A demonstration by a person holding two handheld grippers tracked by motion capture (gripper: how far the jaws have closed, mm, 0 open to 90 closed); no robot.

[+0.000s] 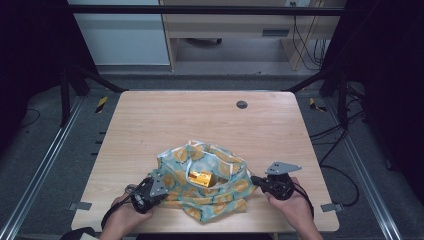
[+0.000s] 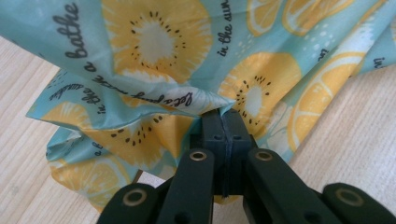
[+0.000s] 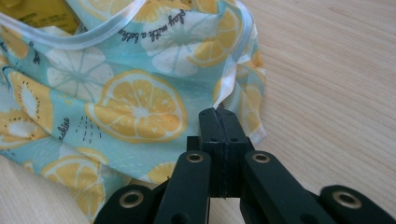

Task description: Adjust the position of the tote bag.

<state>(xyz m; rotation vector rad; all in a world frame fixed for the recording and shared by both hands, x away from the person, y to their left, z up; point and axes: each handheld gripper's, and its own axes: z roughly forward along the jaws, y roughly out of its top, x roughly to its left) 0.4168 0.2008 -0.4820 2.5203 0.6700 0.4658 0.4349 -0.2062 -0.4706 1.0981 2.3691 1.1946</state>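
Bag (image 1: 205, 187) pinched at both sides
Left tool (image 2: 223, 122) clamps its cloth; right tool (image 3: 219, 120) clamps its white-edged rim; bag lies on desk (image 1: 200, 115).

Place: a lab or test room arranged for recording.
Table: a bare light-wood table (image 1: 165, 115) with a round cable grommet (image 1: 242, 104) stands alone on grey floor.
Frame: black metal rails (image 1: 200, 10) and struts surround it; aluminium floor rails (image 1: 35, 175) run left and right.
Far side: loose cables (image 1: 305, 45) hang beside pale wooden furniture (image 1: 225, 30).
Floor marks: yellow-black hazard tape (image 1: 101, 103).
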